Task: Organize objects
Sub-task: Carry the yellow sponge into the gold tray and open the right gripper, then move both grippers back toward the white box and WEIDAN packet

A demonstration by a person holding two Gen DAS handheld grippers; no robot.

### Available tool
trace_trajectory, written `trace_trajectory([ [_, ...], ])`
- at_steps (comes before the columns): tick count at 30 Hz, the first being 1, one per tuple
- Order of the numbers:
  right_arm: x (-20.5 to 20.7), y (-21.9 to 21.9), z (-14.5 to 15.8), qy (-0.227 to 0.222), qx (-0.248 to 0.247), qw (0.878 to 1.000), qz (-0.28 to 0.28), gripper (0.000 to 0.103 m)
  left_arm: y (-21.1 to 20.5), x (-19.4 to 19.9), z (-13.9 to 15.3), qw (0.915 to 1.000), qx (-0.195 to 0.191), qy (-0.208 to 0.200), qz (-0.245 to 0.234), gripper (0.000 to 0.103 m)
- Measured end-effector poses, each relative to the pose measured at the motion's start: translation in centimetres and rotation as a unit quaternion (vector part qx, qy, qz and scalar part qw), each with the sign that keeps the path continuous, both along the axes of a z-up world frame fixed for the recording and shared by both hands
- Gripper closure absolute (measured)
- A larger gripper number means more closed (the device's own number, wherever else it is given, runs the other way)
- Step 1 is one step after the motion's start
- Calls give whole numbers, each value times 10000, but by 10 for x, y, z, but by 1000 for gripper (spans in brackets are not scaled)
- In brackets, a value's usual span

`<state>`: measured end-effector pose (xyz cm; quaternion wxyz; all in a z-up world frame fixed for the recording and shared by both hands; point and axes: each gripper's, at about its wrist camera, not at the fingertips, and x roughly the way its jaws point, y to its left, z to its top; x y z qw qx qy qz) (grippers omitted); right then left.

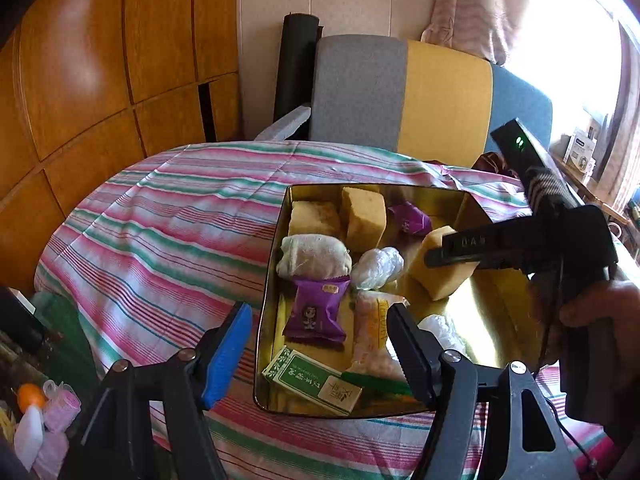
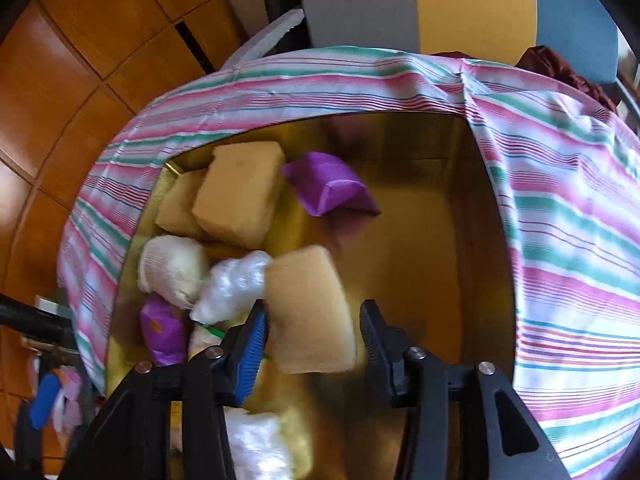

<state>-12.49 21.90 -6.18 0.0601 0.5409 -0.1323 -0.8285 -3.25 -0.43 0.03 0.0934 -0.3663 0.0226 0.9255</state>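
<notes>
A gold tin box (image 1: 276, 240) sits on the striped tablecloth and holds several items: yellow sponge blocks (image 1: 366, 210), a rolled white cloth (image 1: 314, 254), purple snack packets (image 1: 316, 312), a green and white box (image 1: 312, 380) and clear plastic wraps (image 1: 378, 262). My left gripper (image 1: 316, 352) is open and empty over the box's near edge. My right gripper (image 2: 314, 340) reaches into the box (image 2: 492, 216) with its jaws apart around a yellow sponge block (image 2: 308, 304); a gap shows on the right side. The same block shows in the left wrist view (image 1: 440, 276).
The striped cloth (image 1: 168, 216) covers a round table. A grey, yellow and blue chair (image 1: 400, 92) stands behind it. Wooden panelling (image 1: 100, 80) is on the left. Small bottles and clutter (image 1: 36, 420) lie low at the left. A bright window (image 1: 572, 40) is at the right.
</notes>
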Motion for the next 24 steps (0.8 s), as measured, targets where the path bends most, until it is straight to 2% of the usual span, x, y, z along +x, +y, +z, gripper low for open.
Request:
trace_trajectory([
  [3, 6, 5, 6, 94, -265, 9996, 28, 37, -2, -2, -3, 10000, -14, -43, 34, 32],
  [10, 31, 24, 31, 484, -353, 9982, -89, 37, -2, -1, -5, 10000, -62, -52, 26, 32],
  [18, 66, 54, 59, 880, 82, 9959, -177, 35, 15, 3, 5, 9997, -153, 43, -186, 30],
  [24, 96, 95, 71, 1045, 183, 9933, -452, 35, 36, 9, 16, 9986, -241, 168, -439, 29],
])
